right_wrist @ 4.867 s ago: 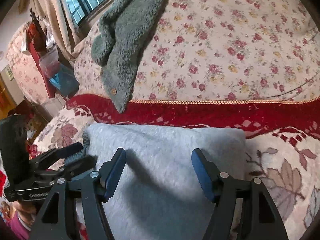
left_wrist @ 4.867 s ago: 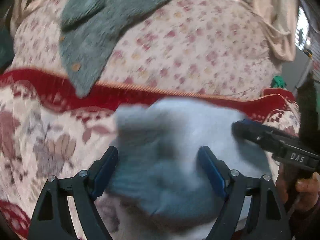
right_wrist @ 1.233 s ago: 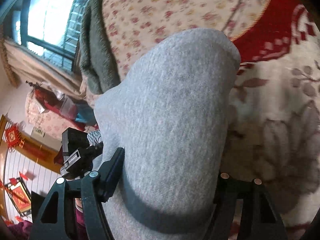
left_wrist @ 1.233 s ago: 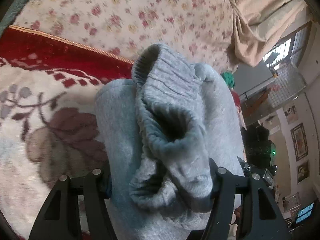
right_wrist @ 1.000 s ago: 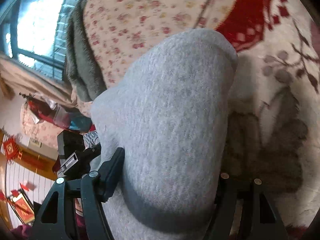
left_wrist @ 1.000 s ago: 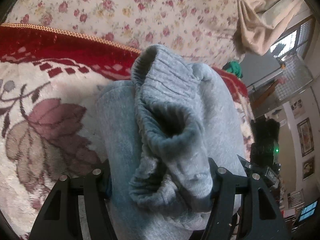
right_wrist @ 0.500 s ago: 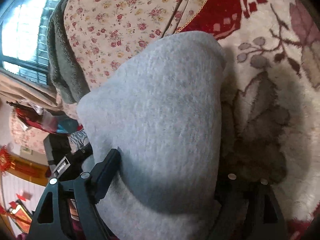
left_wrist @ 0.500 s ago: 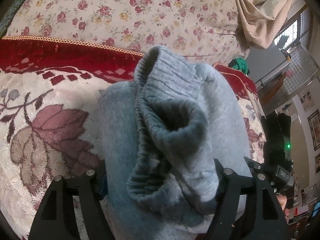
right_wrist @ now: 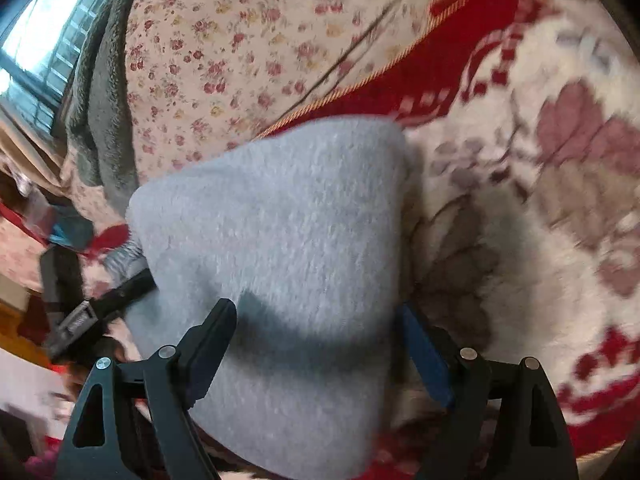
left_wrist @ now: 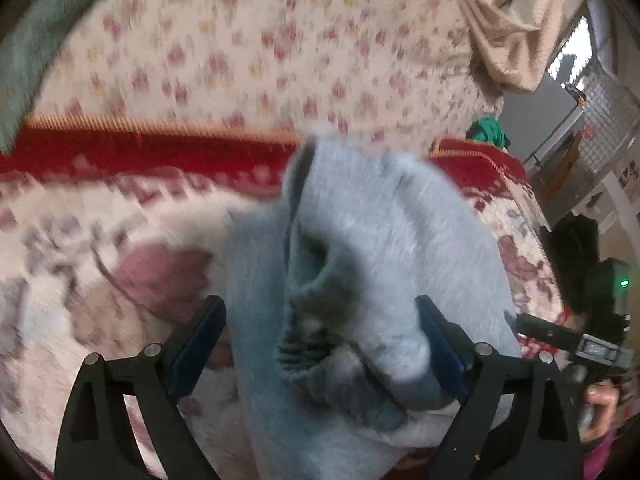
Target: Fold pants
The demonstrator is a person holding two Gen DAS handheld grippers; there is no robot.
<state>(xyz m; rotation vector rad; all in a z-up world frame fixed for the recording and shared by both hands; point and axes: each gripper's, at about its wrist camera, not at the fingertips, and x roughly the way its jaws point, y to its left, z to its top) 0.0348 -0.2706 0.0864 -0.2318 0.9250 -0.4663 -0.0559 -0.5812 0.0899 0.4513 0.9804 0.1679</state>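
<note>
A red and cream blanket (left_wrist: 100,216) with leaf patterns fills the lower frames. Behind it lies a floral sheet (right_wrist: 240,52). A grey fleece garment (right_wrist: 100,120) sits at the upper left of the right view, under a window (right_wrist: 36,60). A beige curtain (left_wrist: 516,20) hangs at the upper right of the left view, above a green object (left_wrist: 488,130).

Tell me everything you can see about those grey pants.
The grey pants are soft, fuzzy fleece, folded into a thick bundle that lies on the leaf-patterned blanket. From the left wrist view, the ribbed elastic waistband gapes open at one end. The bundle sits between the spread fingers of the left gripper and the right gripper. The view is blurred; firm contact is unclear.
</note>
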